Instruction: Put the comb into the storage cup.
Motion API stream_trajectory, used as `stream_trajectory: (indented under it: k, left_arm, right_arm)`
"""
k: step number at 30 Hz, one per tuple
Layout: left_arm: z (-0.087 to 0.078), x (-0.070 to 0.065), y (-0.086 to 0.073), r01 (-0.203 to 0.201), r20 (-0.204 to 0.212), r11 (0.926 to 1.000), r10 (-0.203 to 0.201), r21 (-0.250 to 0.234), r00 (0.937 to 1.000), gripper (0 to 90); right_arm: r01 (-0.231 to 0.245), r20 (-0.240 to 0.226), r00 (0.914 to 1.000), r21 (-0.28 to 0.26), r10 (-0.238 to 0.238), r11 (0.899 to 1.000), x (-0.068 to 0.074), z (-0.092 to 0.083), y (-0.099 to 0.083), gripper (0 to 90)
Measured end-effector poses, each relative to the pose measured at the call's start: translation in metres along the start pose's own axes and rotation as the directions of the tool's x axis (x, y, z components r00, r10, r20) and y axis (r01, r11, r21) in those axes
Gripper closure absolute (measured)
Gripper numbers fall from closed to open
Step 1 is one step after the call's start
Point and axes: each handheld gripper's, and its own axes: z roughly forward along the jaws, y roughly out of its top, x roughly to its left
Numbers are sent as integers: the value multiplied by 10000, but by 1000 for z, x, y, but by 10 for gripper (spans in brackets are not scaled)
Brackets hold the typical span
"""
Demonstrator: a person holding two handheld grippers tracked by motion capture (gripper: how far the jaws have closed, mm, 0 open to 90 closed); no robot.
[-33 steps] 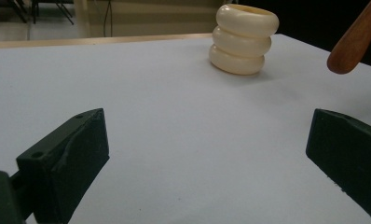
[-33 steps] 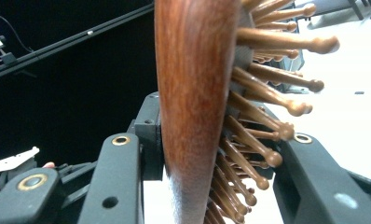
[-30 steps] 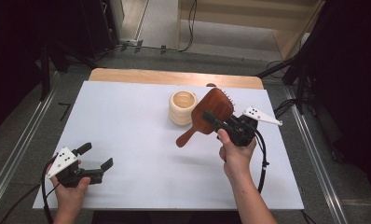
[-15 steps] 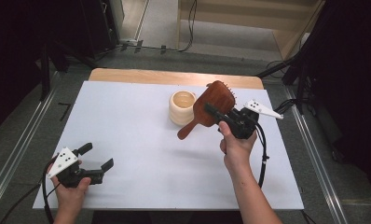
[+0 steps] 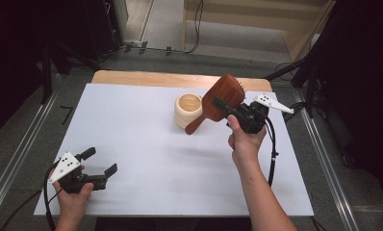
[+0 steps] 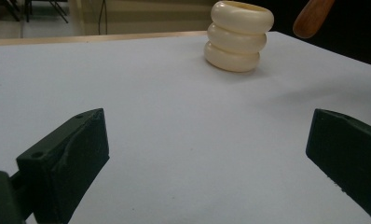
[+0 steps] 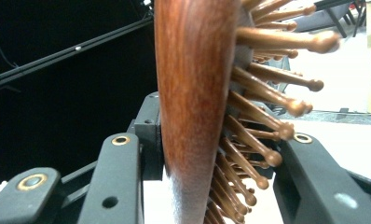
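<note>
Wooden hairbrush, reddish-brown, seen edge-on and upright, its smooth back to the left and its round-tipped wooden bristles splaying to the right. Right gripper: two black jaws rising from the bottom edge, one pressed against the brush's back, the other against the bristle side, clamping the head between them. Background: dark at left, pale floor at right.

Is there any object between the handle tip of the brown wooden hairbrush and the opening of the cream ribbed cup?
Nothing visible stands between them. The right tool is shut on the head of the brown wooden hairbrush, which is raised above the table. Its handle tip hangs just beside the cream ribbed cup, whose opening is uncovered.
</note>
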Motion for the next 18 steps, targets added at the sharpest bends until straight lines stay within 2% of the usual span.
stream_trajectory:
  k: [14,18]
  left_arm:
    - [0,1,0,121,60,9999,-120,-93,9999,0]
    - [0,0,0,70,56,10000,-70,-52,10000,0]
  right_arm:
    - [-259,115,9996,-371,264,9990,-11,5,13,557]
    - [-195,142,9997,-416,201,9989,-13,8,17,557]
